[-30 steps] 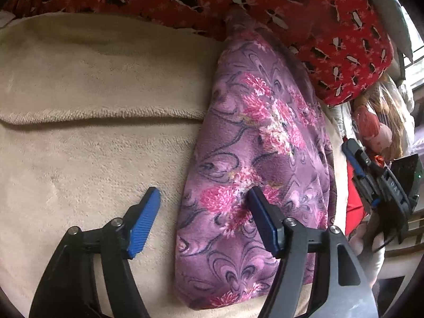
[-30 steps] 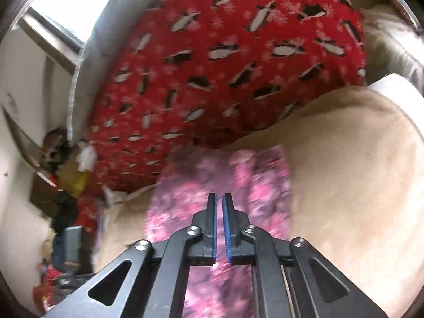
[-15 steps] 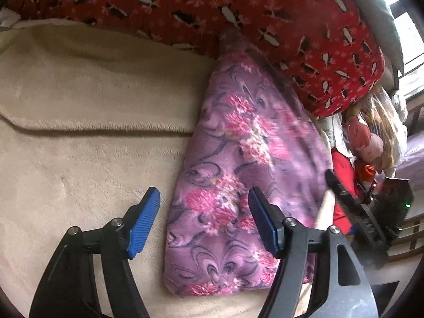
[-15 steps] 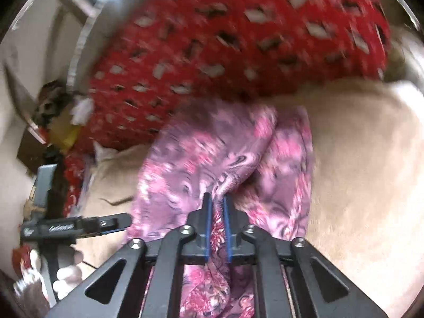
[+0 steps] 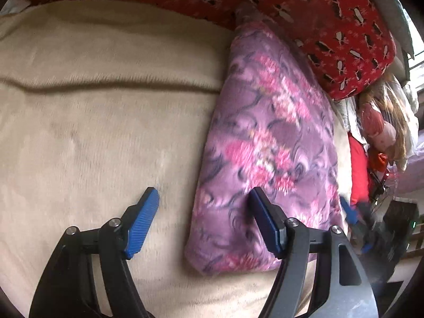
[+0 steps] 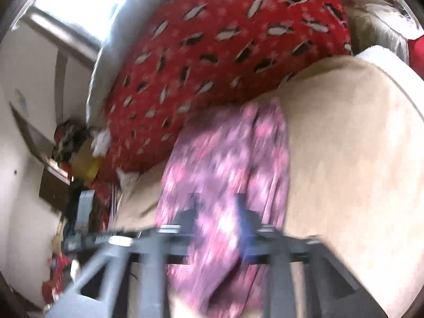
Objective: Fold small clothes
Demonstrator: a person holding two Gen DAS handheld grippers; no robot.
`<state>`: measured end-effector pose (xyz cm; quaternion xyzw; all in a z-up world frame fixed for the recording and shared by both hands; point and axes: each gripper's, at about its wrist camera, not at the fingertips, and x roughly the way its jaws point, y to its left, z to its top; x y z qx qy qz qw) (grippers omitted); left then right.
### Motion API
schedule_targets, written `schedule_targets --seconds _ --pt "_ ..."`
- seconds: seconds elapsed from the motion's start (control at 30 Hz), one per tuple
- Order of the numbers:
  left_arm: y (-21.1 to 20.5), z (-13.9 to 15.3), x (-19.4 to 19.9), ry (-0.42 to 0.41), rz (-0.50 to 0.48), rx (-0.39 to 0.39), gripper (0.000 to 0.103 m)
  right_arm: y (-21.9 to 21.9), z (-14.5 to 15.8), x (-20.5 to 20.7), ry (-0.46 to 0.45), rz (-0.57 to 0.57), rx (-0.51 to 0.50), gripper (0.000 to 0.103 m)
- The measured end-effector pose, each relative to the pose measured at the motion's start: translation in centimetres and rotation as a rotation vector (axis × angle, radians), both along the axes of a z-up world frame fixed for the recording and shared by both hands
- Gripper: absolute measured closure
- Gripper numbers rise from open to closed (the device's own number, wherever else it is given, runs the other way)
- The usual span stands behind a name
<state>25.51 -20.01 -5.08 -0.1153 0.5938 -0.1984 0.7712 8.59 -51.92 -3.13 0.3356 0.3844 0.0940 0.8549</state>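
Purple floral garment lies folded long on the beige blanket, more folds likely left; left gripper spread wide, right gripper apparently parted, empty.

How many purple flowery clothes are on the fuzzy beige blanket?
1. The folded purple floral garment lies on the beige plush blanket, its far end against the red penguin-print cushion. Others could be hidden beyond the views.
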Motion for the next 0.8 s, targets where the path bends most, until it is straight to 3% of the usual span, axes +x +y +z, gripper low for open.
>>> schedule_targets --seconds 0.03,0.07,0.1,0.17,0.23,0.3,0.37,0.43,0.47,0.5,0.57,0.67,0.73,0.8 --pt "0.0 0.1 -0.3 0.001 0.003 0.004 0.032 1.2 -0.6 0.0 0.039 0.019 -0.044 0.031" --pt "0.0 0.3 -0.5 0.005 0.004 0.008 0.032 2.3 -1.0 0.1 0.08 0.049 -0.1 0.042" --pt "0.2 0.6 -0.8 0.013 0.002 0.005 0.032 3.2 -1.1 -0.3 0.094 0.087 -0.154 0.09" --pt "0.6 1.6 -1.6 -0.001 -0.003 -0.012 0.032 3.0 0.5 -1.4 0.013 0.085 -0.15 0.097" --pt "1.0 2.1 -2.2 -0.042 0.012 0.018 0.032 1.9 2.3 -2.5 -0.081 0.03 -0.162 0.097" --pt "0.6 0.9 -2.2 -0.017 0.004 0.059 0.031 1.0 2.2 -2.9 -0.086 -0.028 -0.198 0.097" --pt "-0.1 -0.4 -2.3 0.001 -0.018 0.108 0.031 0.2 -0.8 -1.8 0.037 -0.038 -0.179 0.097" --pt "-0.8 0.2 -2.6 -0.034 -0.059 0.141 0.031 0.2 -3.3 -0.9 0.146 -0.007 -0.135 0.093" --pt "-0.8 0.8 -2.6 -0.046 -0.083 0.132 0.031 0.0 -2.8 -1.1 0.141 -0.025 -0.128 0.082" --pt "-0.7 1.2 -2.5 -0.051 -0.089 0.114 0.031 -0.3 -1.9 -1.0 0.129 -0.046 -0.12 0.077" --pt "-0.5 2.3 -1.5 -0.065 -0.08 0.067 0.031 -1.2 0.2 -0.8 0.043 -0.096 -0.09 0.077" --pt "-1.1 3.5 1.2 -0.07 -0.052 0.057 0.031 -2.9 2.7 1.8 -0.05 -0.152 -0.018 0.057" --pt "-2.0 3.6 3.0 -0.063 -0.043 0.053 0.031 -3.0 3.0 4.7 -0.055 -0.149 -0.018 0.056" --pt "-3.2 3.5 4.9 -0.039 -0.038 0.027 0.031 -3.3 1.8 7.7 0.011 -0.136 -0.045 0.054"
